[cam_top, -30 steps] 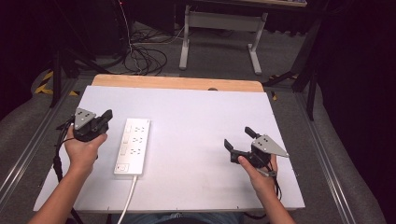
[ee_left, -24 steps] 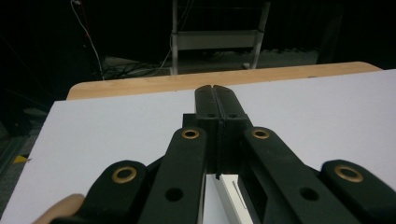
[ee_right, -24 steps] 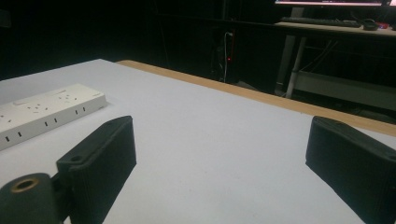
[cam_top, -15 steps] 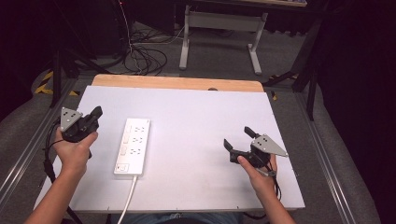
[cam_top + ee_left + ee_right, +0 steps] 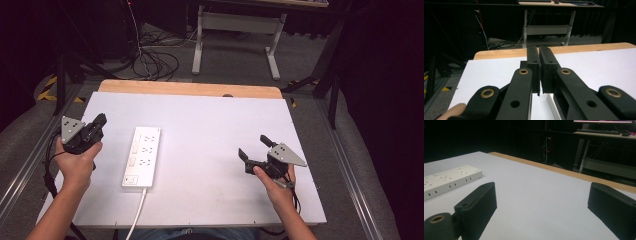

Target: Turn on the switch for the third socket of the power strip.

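The left claw (image 5: 98, 121), jaws together and empty, has drifted outward from the white power strip (image 5: 142, 157) on the desk (image 5: 210, 125), while the right claw (image 5: 255, 148) stays spread apart, so no grasp seems begun.

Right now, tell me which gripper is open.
The right gripper: its jaws stand wide apart, while the left gripper has its jaws pressed together, holding nothing.

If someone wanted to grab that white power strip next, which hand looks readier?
Probably the left gripper: it sits just beside the power strip, though its jaws are shut. The right gripper is open but farther off across the table.
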Tool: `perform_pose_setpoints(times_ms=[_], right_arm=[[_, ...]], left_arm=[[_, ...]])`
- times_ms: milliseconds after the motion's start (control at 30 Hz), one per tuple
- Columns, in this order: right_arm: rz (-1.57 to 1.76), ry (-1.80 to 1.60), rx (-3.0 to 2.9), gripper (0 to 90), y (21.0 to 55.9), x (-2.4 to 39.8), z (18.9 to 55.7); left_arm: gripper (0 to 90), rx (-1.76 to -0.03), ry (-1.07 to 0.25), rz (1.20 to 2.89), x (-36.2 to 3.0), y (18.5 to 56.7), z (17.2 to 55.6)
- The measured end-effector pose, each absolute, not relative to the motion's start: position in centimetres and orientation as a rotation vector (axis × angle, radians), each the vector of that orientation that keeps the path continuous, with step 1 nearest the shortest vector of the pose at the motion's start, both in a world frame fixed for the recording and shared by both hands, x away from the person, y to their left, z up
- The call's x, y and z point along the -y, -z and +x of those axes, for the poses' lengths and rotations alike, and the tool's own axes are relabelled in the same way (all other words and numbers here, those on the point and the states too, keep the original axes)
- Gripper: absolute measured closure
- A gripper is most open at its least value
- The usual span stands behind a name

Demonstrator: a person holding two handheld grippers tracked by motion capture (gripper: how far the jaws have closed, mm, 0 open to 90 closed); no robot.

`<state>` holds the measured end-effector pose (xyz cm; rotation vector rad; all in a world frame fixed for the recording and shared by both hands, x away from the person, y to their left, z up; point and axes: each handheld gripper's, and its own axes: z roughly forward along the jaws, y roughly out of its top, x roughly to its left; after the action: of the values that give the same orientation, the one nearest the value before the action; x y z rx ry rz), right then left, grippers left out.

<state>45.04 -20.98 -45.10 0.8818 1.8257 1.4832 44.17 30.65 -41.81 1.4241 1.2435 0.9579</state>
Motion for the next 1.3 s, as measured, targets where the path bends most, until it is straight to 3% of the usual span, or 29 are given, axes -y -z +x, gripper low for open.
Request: perform_pose_setpoints(times_ms=[533, 1300], right_arm=[[0.880, -1.481, -1.831, 8.9, 45.1, 20.8, 45.1], [0.883, -1.489, -1.826, 8.8, 45.1, 20.9, 45.2]], left_arm=[[77.6, -1.211, -0.962, 1.419, -30.9, 41.6, 43.6], [56.3, -1.185, -0.953, 1.397, -30.7, 41.0, 42.4]])
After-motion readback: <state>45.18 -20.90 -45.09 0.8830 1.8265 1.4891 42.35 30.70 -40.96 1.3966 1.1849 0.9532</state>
